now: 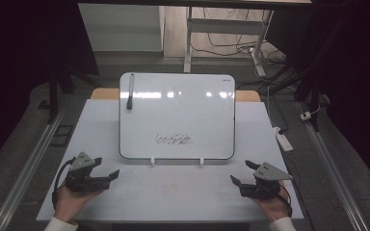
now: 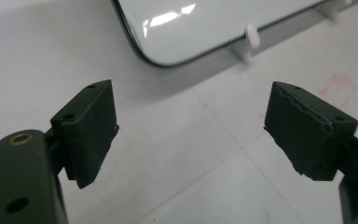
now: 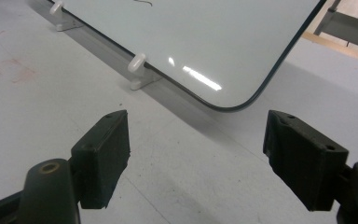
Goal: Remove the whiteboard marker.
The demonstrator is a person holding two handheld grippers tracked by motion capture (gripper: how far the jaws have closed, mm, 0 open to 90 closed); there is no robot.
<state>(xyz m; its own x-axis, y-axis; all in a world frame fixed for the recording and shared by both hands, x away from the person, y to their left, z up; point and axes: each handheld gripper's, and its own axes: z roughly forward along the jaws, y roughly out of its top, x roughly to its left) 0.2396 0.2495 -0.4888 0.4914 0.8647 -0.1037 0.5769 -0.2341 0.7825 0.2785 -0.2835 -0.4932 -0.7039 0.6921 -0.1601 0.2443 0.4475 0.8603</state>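
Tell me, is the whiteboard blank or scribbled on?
Scribbled on. The whiteboard has a dark squiggle near its bottom; the rest looks blank.

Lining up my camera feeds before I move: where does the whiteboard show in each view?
High view: the whiteboard stands propped at the table's centre, marker at its upper left, scribble low on its face.
Left gripper view: its rounded lower corner sits at the top, above the open jaws.
Right gripper view: its face fills the top, a rounded corner toward the right.
Shared landmark: the white support clips under its bottom edge.
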